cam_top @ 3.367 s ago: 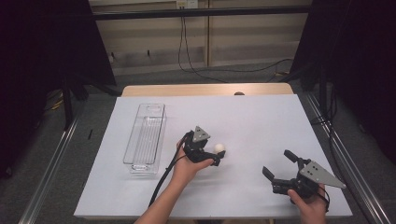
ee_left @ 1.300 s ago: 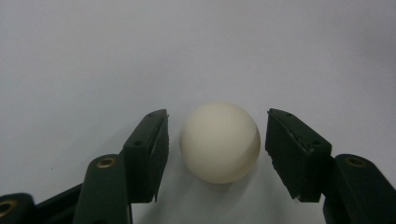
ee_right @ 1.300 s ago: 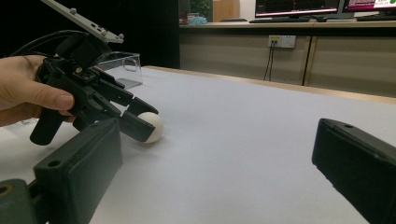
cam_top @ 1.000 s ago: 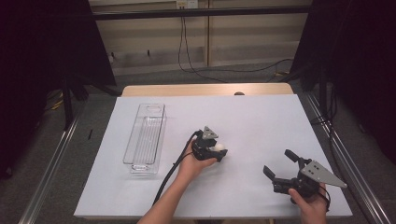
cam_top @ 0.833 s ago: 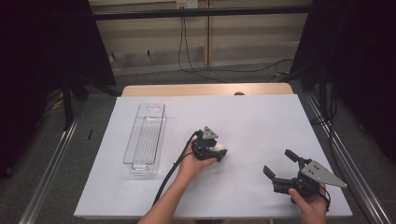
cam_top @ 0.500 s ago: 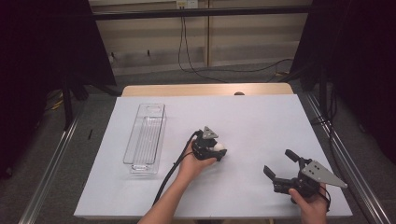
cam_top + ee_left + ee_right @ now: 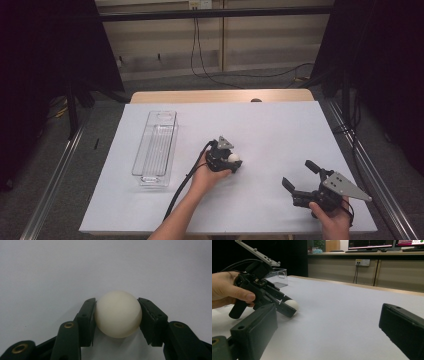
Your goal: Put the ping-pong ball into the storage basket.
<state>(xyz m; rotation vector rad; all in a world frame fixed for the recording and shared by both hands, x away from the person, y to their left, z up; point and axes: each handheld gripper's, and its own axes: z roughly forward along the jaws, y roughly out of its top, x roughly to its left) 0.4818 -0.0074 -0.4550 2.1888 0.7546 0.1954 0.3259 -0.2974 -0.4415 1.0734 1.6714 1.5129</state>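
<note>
White ball on the desk is being pinched by the left hand-held gripper, jaws just closing; right hand-held gripper is being held wide, empty. Smooth ball likely being squirted out if lifted off-centre.

Laboratory recording bench, seen from above and from your right gripper.

You work at a white-covered table flanked by black curtains and metal floor rails; cables trail down the panelled back wall. Behind the table, your right gripper view shows lit computer monitors on a counter and a wall socket.
</note>
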